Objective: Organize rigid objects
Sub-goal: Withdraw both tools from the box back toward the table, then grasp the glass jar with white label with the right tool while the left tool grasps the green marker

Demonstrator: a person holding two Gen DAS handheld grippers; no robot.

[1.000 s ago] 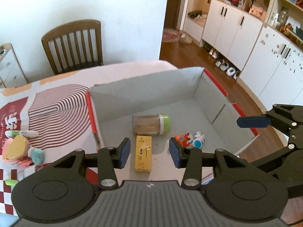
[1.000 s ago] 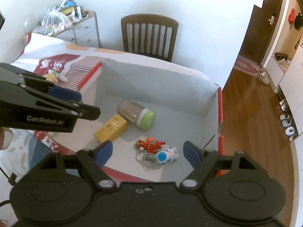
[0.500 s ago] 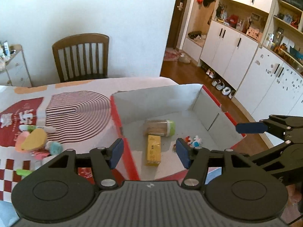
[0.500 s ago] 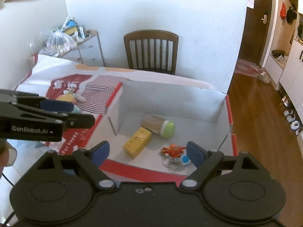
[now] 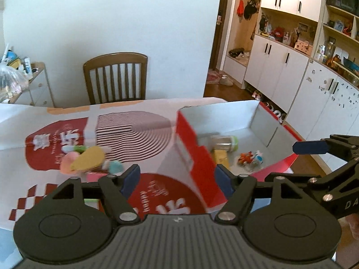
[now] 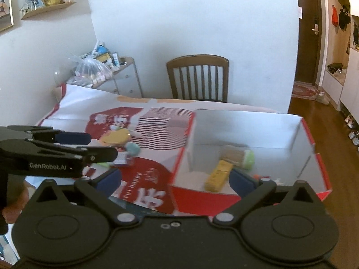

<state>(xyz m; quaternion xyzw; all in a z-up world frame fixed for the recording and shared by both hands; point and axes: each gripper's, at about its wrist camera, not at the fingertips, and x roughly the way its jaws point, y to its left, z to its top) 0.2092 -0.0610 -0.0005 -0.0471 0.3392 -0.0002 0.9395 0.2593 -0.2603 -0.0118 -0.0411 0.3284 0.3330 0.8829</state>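
An open cardboard box [image 5: 186, 134] [image 6: 246, 114], red outside and grey inside, stands on the right part of the table. In it lie a jar with a green lid [image 5: 224, 142] [image 6: 237, 155], a yellow carton [image 5: 221, 157] [image 6: 218, 176] and small keychain toys [image 5: 249, 158]. My left gripper [image 5: 177, 181] hovers short of the box's near left corner; its jaws are opening with nothing between them. My right gripper [image 6: 176, 181] hangs before the box's front wall, jaws opening and empty. A pile of small colourful items [image 5: 85, 161] [image 6: 119, 136] lies on the cloth left of the box.
A red-and-white patterned tablecloth [image 5: 56, 139] covers the table. A wooden chair [image 5: 115, 78] [image 6: 197, 78] stands behind it at the wall. A cluttered drawer unit [image 6: 96, 67] is at the far left. White cupboards [image 5: 280, 71] line the right side.
Both grippers have drawn back from over the box and opened wider. The box now sits farther off and to the right, and more of the table shows on the left.
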